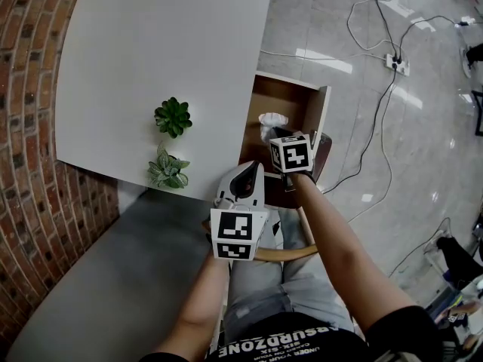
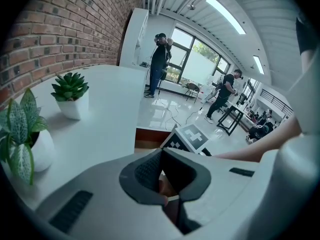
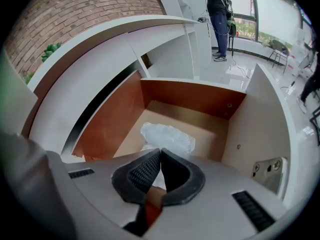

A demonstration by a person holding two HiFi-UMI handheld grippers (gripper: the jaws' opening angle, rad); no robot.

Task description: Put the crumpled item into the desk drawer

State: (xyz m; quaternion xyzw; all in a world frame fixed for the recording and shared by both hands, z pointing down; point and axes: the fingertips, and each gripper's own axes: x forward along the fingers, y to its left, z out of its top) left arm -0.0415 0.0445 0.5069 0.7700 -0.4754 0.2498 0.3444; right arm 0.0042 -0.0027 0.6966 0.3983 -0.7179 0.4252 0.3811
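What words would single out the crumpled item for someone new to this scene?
From the white desk juts an open drawer with a brown wooden inside. On its floor lies the crumpled item: a pale, translucent wad, the only loose thing seen there.

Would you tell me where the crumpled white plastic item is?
In the right gripper view, the item lies inside the open brown drawer, beyond the shut right gripper.

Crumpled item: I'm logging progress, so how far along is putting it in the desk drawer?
Done: the drawer stands open and the crumpled item is inside. In hand: right tongs shut right beside it; whether they pinch it is unclear. Left tongs shut, empty. Remaining: draw clear, probably close the drawer.
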